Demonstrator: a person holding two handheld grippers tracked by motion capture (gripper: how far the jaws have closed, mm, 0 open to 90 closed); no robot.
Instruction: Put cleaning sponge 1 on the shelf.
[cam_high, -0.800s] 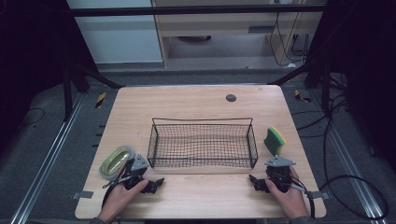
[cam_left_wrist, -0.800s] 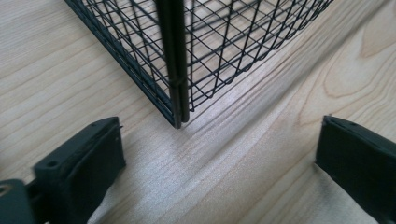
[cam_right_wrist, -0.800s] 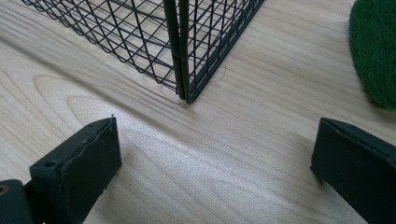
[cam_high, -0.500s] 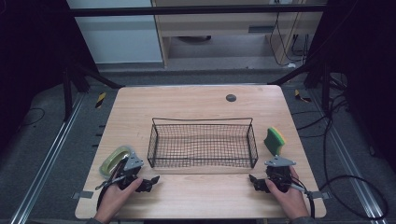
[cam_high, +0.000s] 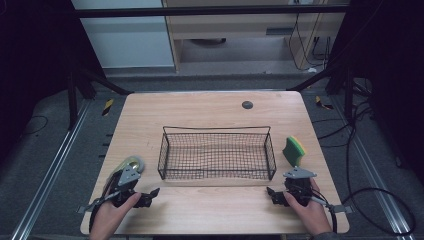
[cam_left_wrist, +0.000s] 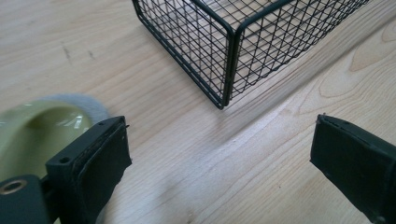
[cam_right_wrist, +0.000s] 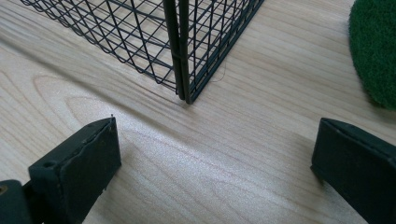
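High view, left to right: at the near-left corner of the table (cam_high: 210, 107), the left gripper (cam_high: 150, 194), jaws spread wide and holding nothing, low over the wood. Just beyond it, a pale yellow-green item in clear wrap (cam_high: 131, 164) (round, grey-edged, exact kind hard to tell), lying flat, near the black wire basket (cam_high: 217, 131) but apart from it. Basket at mid-table, nothing inside. Right of the basket, a green-and-yellow sponge (cam_high: 294, 151) standing on edge, close to the basket's right wall without touching. Near-right, the right gripper (cam_high: 272, 195), likewise spread and gripping nothing, just short of the sponge.

Left gripper view: wrapped item (cam_left_wrist: 32, 133) peeking behind the left jaw, off to the side and not between the pads; basket corner (cam_left_wrist: 224, 70) straight ahead.

Right gripper view: basket corner (cam_right_wrist: 182, 60) ahead, sponge's green face (cam_right_wrist: 376, 51) at the upper right edge, outside the jaw gap.

Judged step: the approach, before any grasp, with both items likely bound for the basket. Next move calls for swinging each gripper outward to bracket its item, closing gently on the wrap (slippery, probably) and squarely across the sponge's thin sides, then lifting over the rim.
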